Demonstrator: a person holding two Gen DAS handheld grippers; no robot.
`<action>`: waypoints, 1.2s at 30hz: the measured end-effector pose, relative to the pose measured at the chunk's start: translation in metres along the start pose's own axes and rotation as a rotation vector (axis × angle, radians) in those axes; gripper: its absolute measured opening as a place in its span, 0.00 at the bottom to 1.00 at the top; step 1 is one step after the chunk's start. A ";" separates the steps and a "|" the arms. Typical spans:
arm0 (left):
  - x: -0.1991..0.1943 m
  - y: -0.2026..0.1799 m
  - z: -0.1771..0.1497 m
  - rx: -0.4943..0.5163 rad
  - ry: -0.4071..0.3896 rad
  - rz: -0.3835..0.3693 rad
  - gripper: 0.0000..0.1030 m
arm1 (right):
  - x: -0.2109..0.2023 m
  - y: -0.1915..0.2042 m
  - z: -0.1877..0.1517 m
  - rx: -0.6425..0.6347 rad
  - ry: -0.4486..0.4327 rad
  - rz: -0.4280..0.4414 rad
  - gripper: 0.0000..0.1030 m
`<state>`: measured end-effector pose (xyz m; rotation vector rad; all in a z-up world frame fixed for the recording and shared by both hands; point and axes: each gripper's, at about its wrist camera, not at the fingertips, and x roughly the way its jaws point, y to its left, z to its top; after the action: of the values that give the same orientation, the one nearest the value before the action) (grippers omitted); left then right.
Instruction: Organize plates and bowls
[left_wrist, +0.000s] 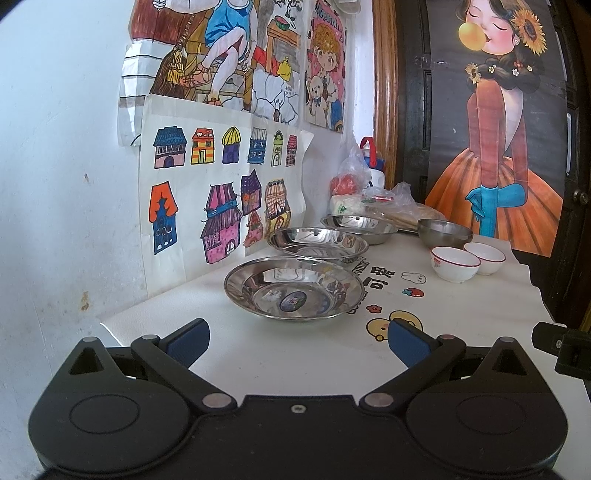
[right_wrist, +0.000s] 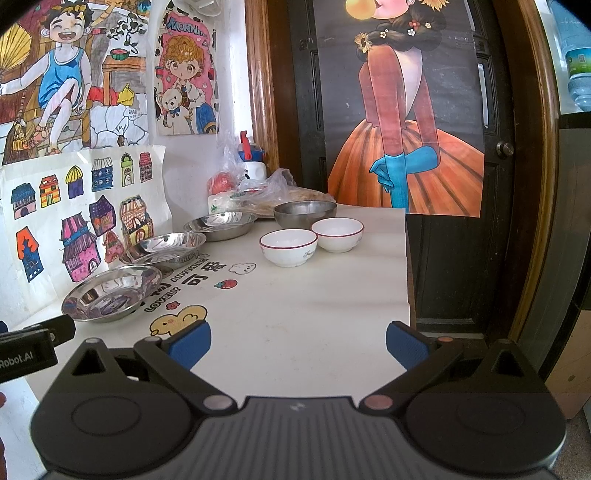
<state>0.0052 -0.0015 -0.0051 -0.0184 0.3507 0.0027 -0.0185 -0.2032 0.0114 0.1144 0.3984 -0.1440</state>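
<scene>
Three steel plates stand in a row along the wall: the near plate (left_wrist: 293, 288) (right_wrist: 110, 293), the middle plate (left_wrist: 317, 243) (right_wrist: 164, 249) and the far plate (left_wrist: 358, 225) (right_wrist: 219, 223). Right of them sit two white bowls with red rims, one nearer (left_wrist: 455, 263) (right_wrist: 289, 246) and one farther (left_wrist: 484, 257) (right_wrist: 338, 233), with a steel bowl (left_wrist: 445, 232) (right_wrist: 304, 213) behind them. My left gripper (left_wrist: 297, 343) is open, just short of the near plate. My right gripper (right_wrist: 298, 343) is open over the bare tabletop, well short of the white bowls.
The white table (right_wrist: 314, 302) carries cartoon stickers and ends at a right edge beside a dark door (right_wrist: 461, 258). Bags of food (left_wrist: 369, 199) (right_wrist: 251, 192) and a bottle with a red cap (right_wrist: 251, 162) crowd the far corner. Drawings cover the wall (left_wrist: 55, 184) on the left.
</scene>
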 end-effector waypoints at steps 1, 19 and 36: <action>0.000 0.000 0.000 0.000 0.000 0.000 0.99 | 0.000 0.000 0.000 0.000 0.000 0.000 1.00; 0.019 0.012 0.023 0.046 0.019 0.000 0.99 | 0.015 0.000 0.034 -0.160 0.007 0.041 1.00; 0.098 0.055 0.114 0.089 0.085 -0.068 0.99 | 0.087 0.014 0.162 -0.232 0.058 0.325 1.00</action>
<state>0.1367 0.0559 0.0676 0.0575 0.4349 -0.0810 0.1238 -0.2223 0.1264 -0.0465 0.4458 0.2257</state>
